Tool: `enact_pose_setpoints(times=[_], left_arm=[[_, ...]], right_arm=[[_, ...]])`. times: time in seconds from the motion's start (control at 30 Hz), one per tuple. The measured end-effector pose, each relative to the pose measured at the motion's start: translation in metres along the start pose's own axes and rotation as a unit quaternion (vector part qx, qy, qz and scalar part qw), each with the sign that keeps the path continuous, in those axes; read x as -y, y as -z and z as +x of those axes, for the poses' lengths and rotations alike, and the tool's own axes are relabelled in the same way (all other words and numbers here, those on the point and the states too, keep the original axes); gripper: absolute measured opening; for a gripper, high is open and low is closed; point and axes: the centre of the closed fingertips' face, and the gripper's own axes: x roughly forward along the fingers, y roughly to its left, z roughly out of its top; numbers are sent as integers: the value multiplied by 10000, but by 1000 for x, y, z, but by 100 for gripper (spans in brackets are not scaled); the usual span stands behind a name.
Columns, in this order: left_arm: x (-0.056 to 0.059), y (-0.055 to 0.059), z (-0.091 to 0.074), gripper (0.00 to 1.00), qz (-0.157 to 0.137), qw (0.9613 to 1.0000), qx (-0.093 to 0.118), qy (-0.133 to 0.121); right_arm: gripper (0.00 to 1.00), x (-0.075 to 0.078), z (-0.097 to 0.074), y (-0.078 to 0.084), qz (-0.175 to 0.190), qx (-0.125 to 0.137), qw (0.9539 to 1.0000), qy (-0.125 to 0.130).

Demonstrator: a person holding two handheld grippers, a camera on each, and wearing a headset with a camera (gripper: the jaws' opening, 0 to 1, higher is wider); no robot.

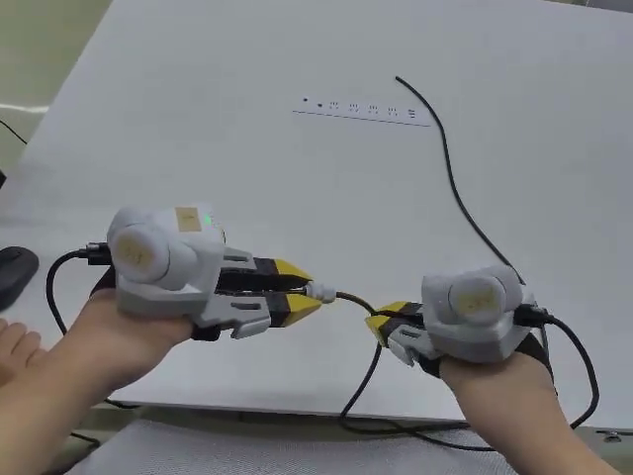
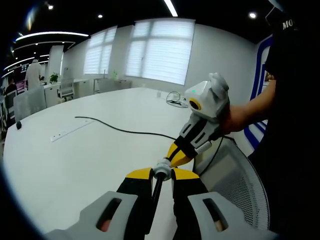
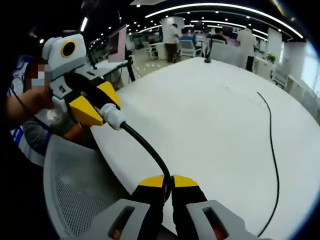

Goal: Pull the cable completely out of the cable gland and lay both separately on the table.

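1. The cable gland [image 1: 322, 293], a small pale fitting, is held in the air above the near edge of the bench [image 1: 297, 178], with the cable [image 1: 348, 296] running out of it.
2. The left tongs [image 1: 309, 290] are clamped on the gland, whose collar sits right at their yellow tips; the left gripper view shows it pinched between them [image 2: 161, 170].
3. The black cable arcs a short way from the gland to the right tongs [image 1: 376, 319], which are closed on it just beside the gland; their own view shows the cable nipped between the tips [image 3: 167, 182].
4. Past the right tongs, the cable drops over the bench's front edge.
5. Well beyond, a white power strip [image 1: 364, 110] lies on the bench.
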Motion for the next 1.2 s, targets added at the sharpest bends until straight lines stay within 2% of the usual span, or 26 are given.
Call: enact_pose_setpoints(times=[0.13,0.2,0.23,0.33,0.37,0.57,0.77,0.97,1.0,1.13,1.2], left_arm=[[-1,0,0,15,-3,10000,3,-4],[-1,0,-1,15,-9,10000,5,-15],[-1,0,-1,15,-12,10000,14,-16],[-1,-1,-2,15,-26,10000,48,-19],[-2,-1,-2,15,-22,10000,49,-20],[0,0,0,15,-11,10000,19,4],[-2,-1,-1,15,-61,10000,60,-11],[-2,-2,-2,15,-105,9999,102,-11],[-2,-2,-2,15,-105,9999,105,-8],[-2,1,-1,15,-78,10000,56,-6],[-2,2,0,15,-87,9999,52,-13]], right_arm=[[0,5,1,12,411,-58,9991,-25],[0,9,1,20,740,-139,9972,19],[0,10,2,24,894,-183,9958,32],[0,12,4,35,1537,-284,9877,-16],[0,12,4,37,1628,-286,9862,-60],[0,7,6,41,1583,-362,9867,-79],[0,4,7,40,1609,-297,9864,-144],[0,-2,6,39,1575,-267,9866,-322],[2,-2,5,38,1523,-239,9875,-335],[19,-4,1,30,1312,-106,9906,-373],[21,-11,-5,18,873,20,9951,-473]])
